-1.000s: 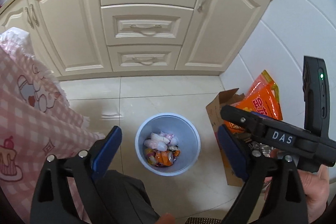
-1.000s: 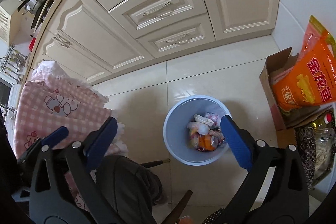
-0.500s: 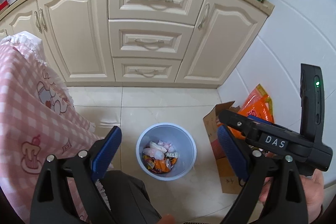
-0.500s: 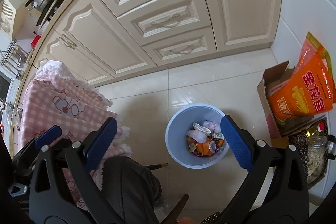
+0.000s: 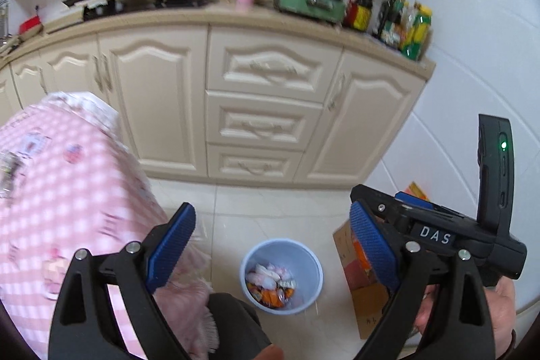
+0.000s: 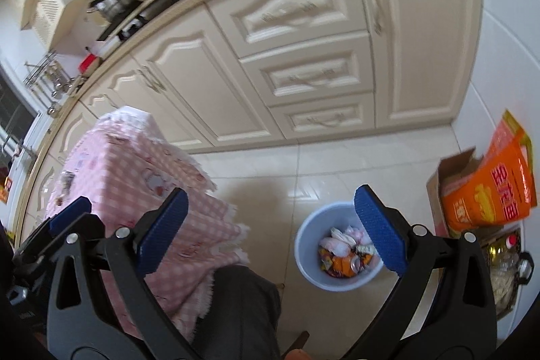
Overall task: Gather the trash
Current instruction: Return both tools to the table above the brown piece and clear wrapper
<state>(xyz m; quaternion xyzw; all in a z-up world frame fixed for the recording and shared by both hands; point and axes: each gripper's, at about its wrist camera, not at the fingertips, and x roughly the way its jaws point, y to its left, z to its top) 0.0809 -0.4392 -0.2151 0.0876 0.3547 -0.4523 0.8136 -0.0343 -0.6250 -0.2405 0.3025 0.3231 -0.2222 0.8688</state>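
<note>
A light blue trash bin [image 5: 312, 262] stands on the tiled floor, holding several wrappers and tissues [image 5: 271, 282]; it also shows in the right wrist view [image 6: 305, 243] with its trash [image 6: 344, 253]. My left gripper [image 5: 271, 245] is open and empty, high above the bin. My right gripper [image 6: 270, 225] is open and empty, also high above the floor, with its right finger in front of the bin's rim. The right gripper's body [image 5: 435, 233] shows at the right of the left wrist view.
A table with a pink checked cloth [image 5: 50, 177] [image 6: 135, 177] stands left of the bin. A cardboard box [image 5: 362, 302] with an orange bag [image 6: 489, 194] sits at the right by the white wall. Cream cabinets [image 5: 263, 110] and a cluttered countertop [image 5: 236, 12] lie ahead.
Both grippers have risen and tilted up. The bin looks smaller and lower in view, and the countertop, stove and pots have come into sight. Both stay open.
</note>
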